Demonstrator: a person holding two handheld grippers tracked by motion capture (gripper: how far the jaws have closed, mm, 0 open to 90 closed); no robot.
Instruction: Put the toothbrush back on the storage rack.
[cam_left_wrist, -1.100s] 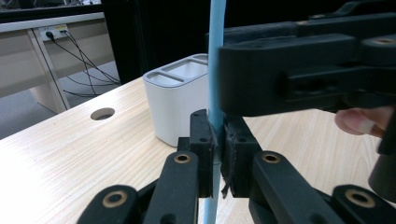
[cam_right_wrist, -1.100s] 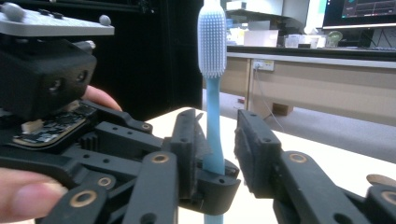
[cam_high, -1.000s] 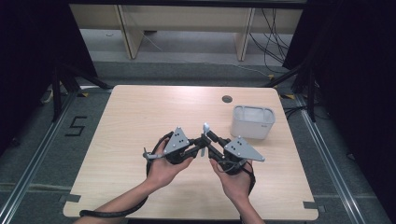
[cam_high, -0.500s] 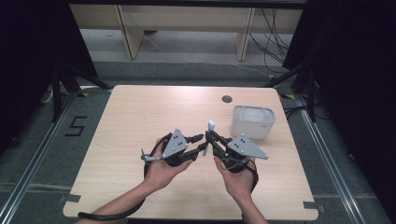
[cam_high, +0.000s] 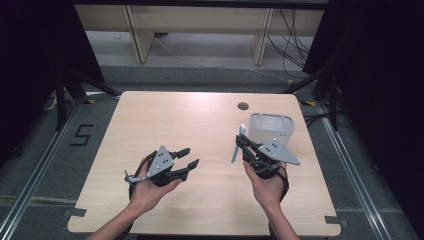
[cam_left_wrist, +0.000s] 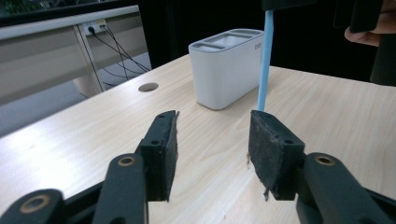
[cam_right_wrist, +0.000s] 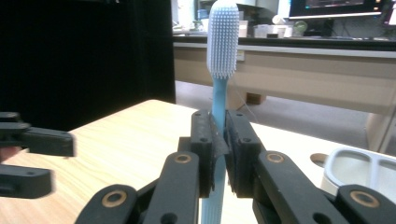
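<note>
Toothbrush (cam_right_wrist: 220, 88): pale blue, upright, pinched at the handle by the right gripper (cam_high: 243, 145), above the table (cam_high: 200, 120).
Left gripper (cam_high: 189, 157): jaws just opening, apart, nothing between them.
Holder (cam_high: 271, 129): white, just beside the right gripper.

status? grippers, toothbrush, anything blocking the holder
Right gripper shut on toothbrush, upright. Left gripper jaws just opened, empty. Holder beside right gripper, path clear.

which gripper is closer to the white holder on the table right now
Right. The right gripper, clamped on a blue toothbrush, sits just in front of the white holder. The left gripper, jaws open and empty, is well off to the holder's left.
</note>
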